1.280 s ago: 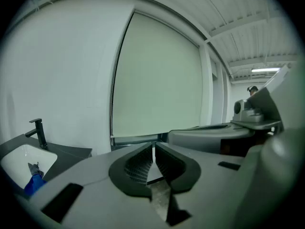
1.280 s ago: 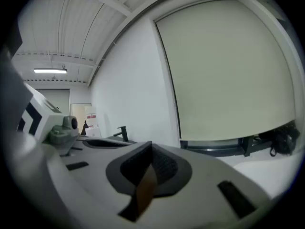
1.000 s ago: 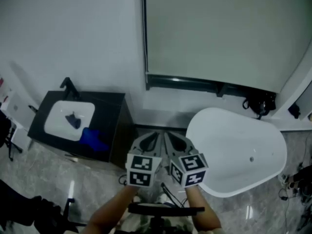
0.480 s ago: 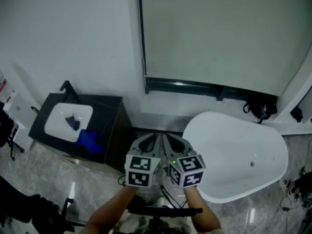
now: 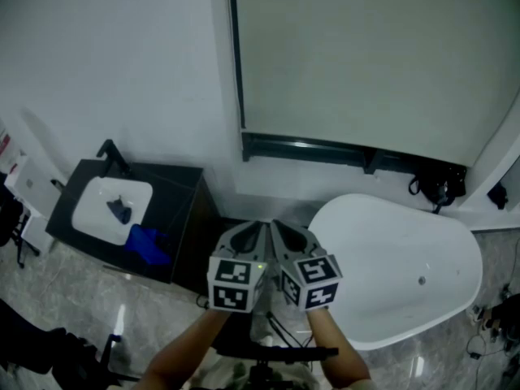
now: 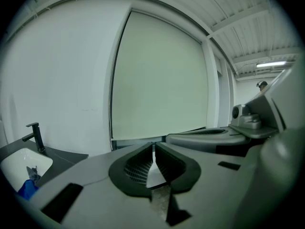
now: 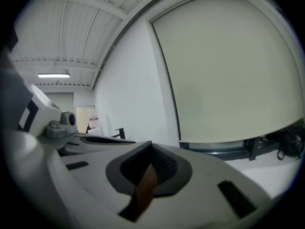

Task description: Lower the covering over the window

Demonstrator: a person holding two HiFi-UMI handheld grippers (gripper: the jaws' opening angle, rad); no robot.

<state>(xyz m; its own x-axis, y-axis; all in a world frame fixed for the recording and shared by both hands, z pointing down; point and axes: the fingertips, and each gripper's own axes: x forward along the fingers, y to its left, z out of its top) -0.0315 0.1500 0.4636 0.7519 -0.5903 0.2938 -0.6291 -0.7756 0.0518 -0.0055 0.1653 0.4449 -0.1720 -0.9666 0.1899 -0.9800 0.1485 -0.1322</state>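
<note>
The covering (image 5: 366, 55) is hanging down over nearly the whole window. Its lower edge is sitting just above the dark bottom frame (image 5: 325, 147), so I am judging the lowering to be as good as done. I am seeing no cord or chain in any view.

Below the window, the white bathtub (image 5: 398, 258) is standing against the wall on the right. A black tangle of gear (image 5: 439, 187) is lying on the ledge near the tub's far end. On the left, the dark vanity (image 5: 183, 210) is carrying a white sink (image 5: 110, 205), with a blue cloth (image 5: 146, 242) beside the basin.

I am holding both tools low and well apart from the window, side by side and almost touching. The left gripper (image 6: 153, 149) is showing its jaws pinched together at the tips, with only a thin slit behind them and nothing in it. The right gripper (image 7: 150, 149) is showing its jaws closed too, and I am making out no held object there.

My worry is over-pulling. If I am reaching for the bottom edge, extra force may strain the roller or pull the fabric crooked. The tub is blocking a straight approach, so a long lean may knock a tool on its rim. With the jaws closed, any grab would only shove the fabric.
</note>
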